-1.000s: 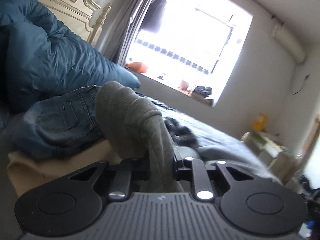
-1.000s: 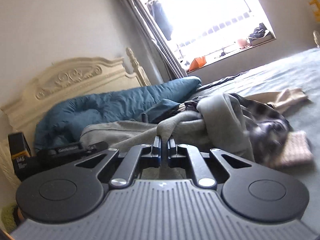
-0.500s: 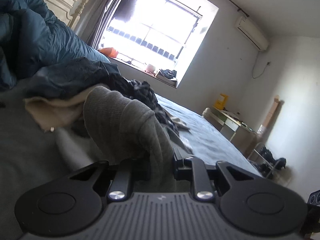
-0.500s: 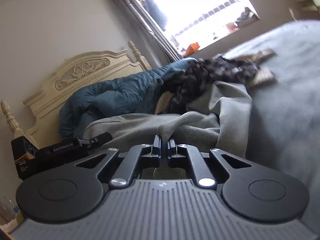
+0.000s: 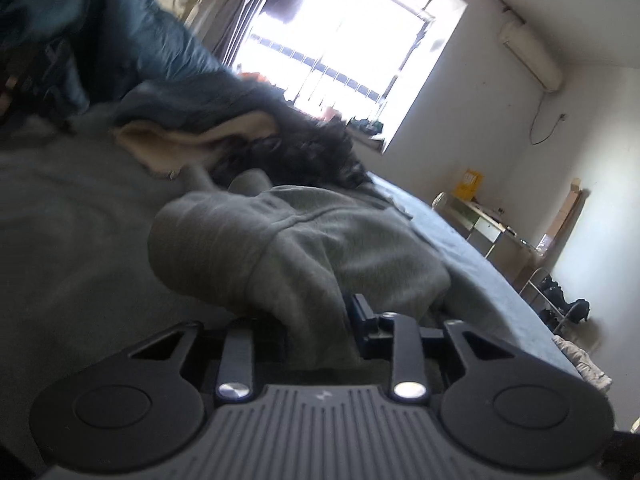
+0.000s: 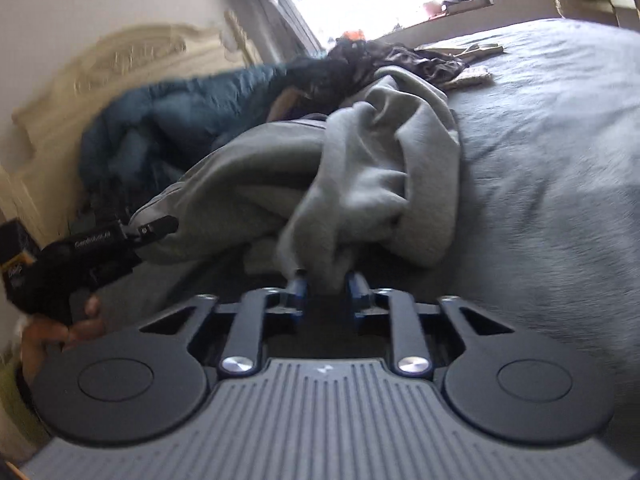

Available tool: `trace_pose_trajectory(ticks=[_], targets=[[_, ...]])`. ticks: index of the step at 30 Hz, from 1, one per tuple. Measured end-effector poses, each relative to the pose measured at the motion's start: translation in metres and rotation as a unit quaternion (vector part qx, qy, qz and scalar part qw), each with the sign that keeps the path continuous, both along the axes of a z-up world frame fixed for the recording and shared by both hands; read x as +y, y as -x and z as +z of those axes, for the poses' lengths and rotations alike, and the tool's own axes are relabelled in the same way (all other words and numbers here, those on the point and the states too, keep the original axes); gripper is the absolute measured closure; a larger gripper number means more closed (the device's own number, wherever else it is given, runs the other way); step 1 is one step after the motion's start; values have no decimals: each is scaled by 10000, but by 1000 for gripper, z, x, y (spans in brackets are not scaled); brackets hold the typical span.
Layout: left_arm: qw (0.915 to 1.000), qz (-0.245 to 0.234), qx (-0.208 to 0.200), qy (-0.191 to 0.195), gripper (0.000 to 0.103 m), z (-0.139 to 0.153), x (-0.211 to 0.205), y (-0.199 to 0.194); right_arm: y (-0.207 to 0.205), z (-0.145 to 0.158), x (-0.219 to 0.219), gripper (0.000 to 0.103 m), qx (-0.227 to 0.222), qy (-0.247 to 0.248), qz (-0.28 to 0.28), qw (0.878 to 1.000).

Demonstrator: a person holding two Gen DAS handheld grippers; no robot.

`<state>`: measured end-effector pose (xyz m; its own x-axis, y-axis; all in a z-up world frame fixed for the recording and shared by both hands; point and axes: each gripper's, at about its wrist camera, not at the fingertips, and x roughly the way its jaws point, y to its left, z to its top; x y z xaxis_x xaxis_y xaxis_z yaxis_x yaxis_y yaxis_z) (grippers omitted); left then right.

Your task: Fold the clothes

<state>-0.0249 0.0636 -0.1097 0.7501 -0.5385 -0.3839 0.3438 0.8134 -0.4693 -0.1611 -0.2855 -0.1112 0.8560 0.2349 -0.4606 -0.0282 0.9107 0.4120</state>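
A grey sweatshirt [image 5: 300, 248] lies crumpled on the grey-blue bed sheet [image 5: 80, 240]. My left gripper [image 5: 320, 320] is low over the sheet. Its jaws are opening, with a fold of the sweatshirt draped between them and over the left finger. In the right wrist view the same sweatshirt [image 6: 360, 168] is bunched in front of my right gripper [image 6: 326, 284]. Those jaws are opening too; a tuck of grey cloth hangs loose in the gap. The left gripper [image 6: 154, 226] shows there at the garment's left end, held by a hand [image 6: 60, 332].
Behind the sweatshirt is a pile with a beige garment [image 5: 172, 140] and a dark patterned one [image 5: 304, 152]. A blue duvet [image 6: 180, 120] lies against the cream headboard [image 6: 80, 80]. A desk [image 5: 480, 216] stands beyond the bed's far edge, under a bright window [image 5: 340, 40].
Both grippers have come down to the bed with the sweatshirt, away from the clothes pile. Both pairs of jaws have widened from a tight pinch. The sweatshirt now rests on the sheet.
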Motion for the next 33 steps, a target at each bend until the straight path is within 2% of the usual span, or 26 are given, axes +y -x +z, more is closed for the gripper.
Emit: trace_pose_trajectory(ticks=[1, 2, 4, 6, 7, 9, 11, 16, 18, 22, 24, 25, 27, 28, 29, 30, 33], targets=[[10000, -29, 34, 7, 56, -2, 5, 0, 4, 6, -4, 64, 59, 58, 8, 10000], [10000, -66, 47, 2, 54, -3, 10, 1, 8, 13, -10, 56, 110, 63, 16, 9999], [10000, -64, -39, -48, 45, -4, 20, 7, 11, 28, -24, 53, 93, -68, 1, 9999], [9998, -100, -129, -68, 43, -5, 29, 14, 7, 44, -39, 44, 38, -232, -26, 9997], [9998, -86, -150, -71, 42, -5, 32, 17, -5, 49, -45, 41, -2, -304, -42, 9995], [9997, 10, -233, -112, 38, -4, 39, 23, -28, 59, -58, 27, -82, -447, -73, 9989], [9987, 232, -405, -223, 35, 1, 42, 29, -67, 62, -69, 21, -90, -534, -138, 9984], [9964, 520, -670, -81, 32, 16, 55, 32, -187, 41, -104, 21, 147, -982, -341, 9945], [9962, 344, -785, -182, 28, 20, 49, 26, -233, 33, -114, 21, 384, -972, -563, 9929], [9953, -284, -839, -381, 24, 22, 16, 3, -308, 4, -120, 21, 1120, -1069, -463, 9869], [9944, -449, -859, -415, 23, 15, -3, -8, -329, -11, -116, 21, 1460, -1294, -288, 9804], [9941, -487, -848, -474, 24, 11, -13, -14, -334, -15, -111, 24, 1549, -1322, -69, 9790], [9935, -405, -845, -642, 26, 4, -30, -21, -333, -17, -100, 65, 1554, -1147, 156, 9811], [9931, -352, -851, -719, 28, 1, -36, -23, -327, -14, -97, 74, 1484, -1029, 226, 9833], [9929, -315, -853, -772, 29, 1, -39, -24, -322, -11, -93, 91, 1415, -911, 296, 9853], [9926, -286, -853, -814, 32, 0, -42, -24, -314, -7, -93, 96, 1298, -831, 319, 9875], [9928, -258, -813, -838, 33, 1, -43, -24, -277, 15, -110, 97, 713, -786, 133, 9943]])
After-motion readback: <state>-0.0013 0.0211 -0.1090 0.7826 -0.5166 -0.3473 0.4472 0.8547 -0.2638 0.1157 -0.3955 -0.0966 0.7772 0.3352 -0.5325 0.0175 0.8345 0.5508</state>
